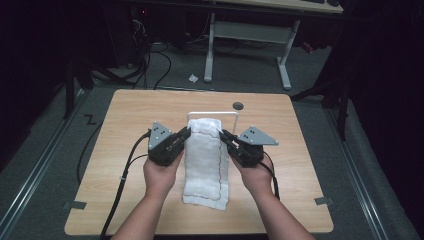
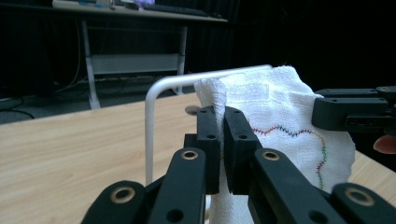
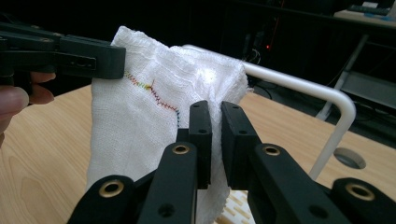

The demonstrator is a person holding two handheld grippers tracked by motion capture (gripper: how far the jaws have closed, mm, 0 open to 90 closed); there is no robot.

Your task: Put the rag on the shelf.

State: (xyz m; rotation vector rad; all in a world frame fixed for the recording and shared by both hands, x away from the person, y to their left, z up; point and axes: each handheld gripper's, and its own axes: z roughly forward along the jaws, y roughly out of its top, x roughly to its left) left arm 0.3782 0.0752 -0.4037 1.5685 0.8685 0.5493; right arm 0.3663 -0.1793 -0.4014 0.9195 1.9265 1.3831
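Note:
A white gauze cloth (image 1: pixel 202 160) with a wavy coloured stitch line hangs over a thin white rail (image 1: pixel 212 113) at the table's middle and trails toward the near edge. My left gripper (image 1: pixel 187 132) is shut on the cloth's left edge just below the rail, with the cloth (image 2: pixel 280 102) pinched between its jaws (image 2: pixel 222 116) next to the rail's bend (image 2: pixel 159 88). My right gripper (image 1: pixel 223 134) is shut on the opposite edge. The cloth (image 3: pixel 149 116) bunches in its jaws (image 3: pixel 214 112) in front of the rail (image 3: pixel 327 98).
The wooden table (image 1: pixel 125 115) has a round hole (image 1: pixel 238 105) behind the rail. Beyond the far edge are a desk with white legs (image 1: pixel 285 65), floor cables (image 1: pixel 155 60) and a paper scrap (image 1: pixel 193 78). Bare tabletop lies on both sides of the cloth.

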